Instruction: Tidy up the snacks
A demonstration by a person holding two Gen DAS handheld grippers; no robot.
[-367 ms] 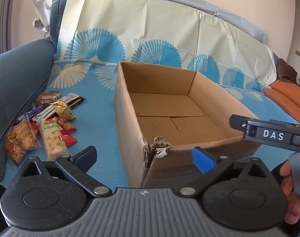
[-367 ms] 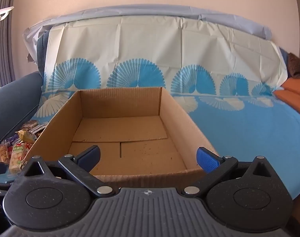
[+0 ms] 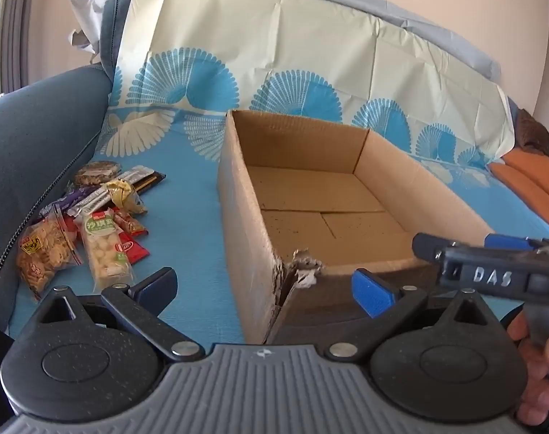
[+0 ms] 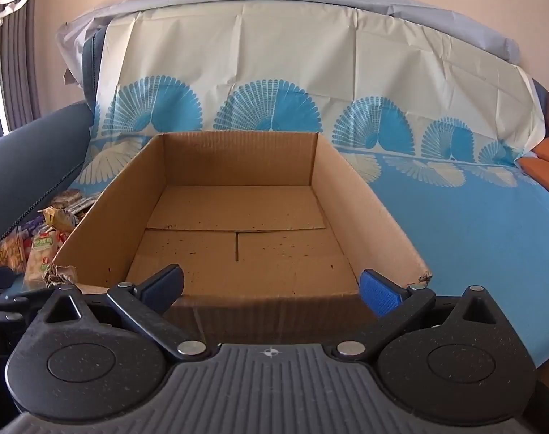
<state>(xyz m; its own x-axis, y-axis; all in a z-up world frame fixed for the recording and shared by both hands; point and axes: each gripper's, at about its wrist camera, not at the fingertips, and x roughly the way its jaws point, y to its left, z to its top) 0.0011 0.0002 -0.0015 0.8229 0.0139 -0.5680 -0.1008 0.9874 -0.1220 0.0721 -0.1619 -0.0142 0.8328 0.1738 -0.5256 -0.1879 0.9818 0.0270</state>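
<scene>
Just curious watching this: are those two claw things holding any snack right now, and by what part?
Nothing is held: the left gripper and right gripper are both open.

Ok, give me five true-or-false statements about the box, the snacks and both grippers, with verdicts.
1. The cardboard box holds no snacks. True.
2. The snack pile lies right of the box. False: it lies to its left.
3. The left hand-held gripper grips a packet. False: it is open, holding nothing.
4. The box's near left corner is torn. True.
5. The right hand-held gripper is shut. False: it is open.
</scene>
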